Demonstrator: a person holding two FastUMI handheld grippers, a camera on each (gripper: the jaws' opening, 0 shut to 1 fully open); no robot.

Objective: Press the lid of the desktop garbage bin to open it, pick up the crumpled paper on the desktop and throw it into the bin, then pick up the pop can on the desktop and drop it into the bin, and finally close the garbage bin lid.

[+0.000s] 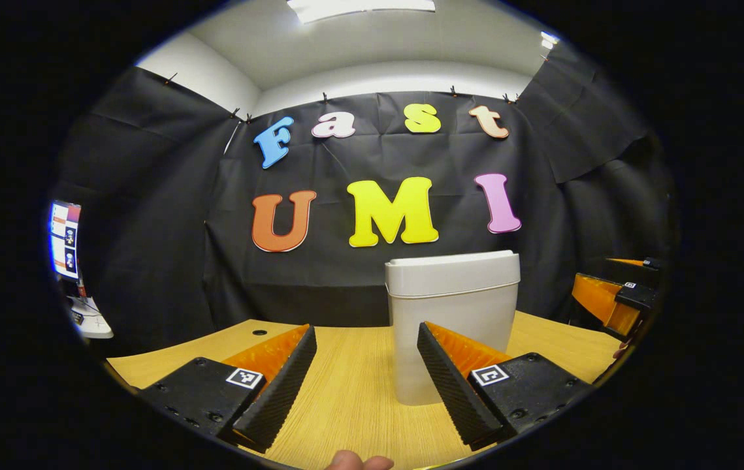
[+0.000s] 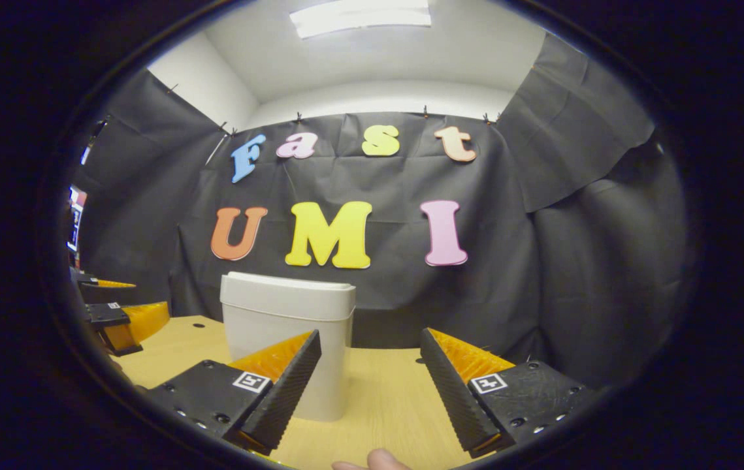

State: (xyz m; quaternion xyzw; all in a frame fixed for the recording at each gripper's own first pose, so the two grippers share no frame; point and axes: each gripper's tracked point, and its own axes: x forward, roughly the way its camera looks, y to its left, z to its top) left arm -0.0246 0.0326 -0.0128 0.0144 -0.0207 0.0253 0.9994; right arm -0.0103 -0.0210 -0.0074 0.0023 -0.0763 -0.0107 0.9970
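Observation:
A white desktop garbage bin (image 1: 453, 313) stands upright on the wooden table (image 1: 352, 391) with its lid down. In the left gripper view it is just right of centre, behind my left gripper (image 1: 366, 349), which is open with nothing between its fingers. In the right gripper view the same bin (image 2: 287, 326) stands left of centre, partly behind the left finger of my right gripper (image 2: 370, 352), which is also open and holds nothing. The right gripper (image 1: 616, 297) shows at the right edge of the left gripper view, and the left gripper (image 2: 117, 320) at the left edge of the right gripper view.
Black cloth walls close the booth behind and beside the table. A screen (image 1: 64, 238) and a small white stand are at the far left, beyond the table. A fingertip (image 1: 358, 462) shows at the bottom edge of each view.

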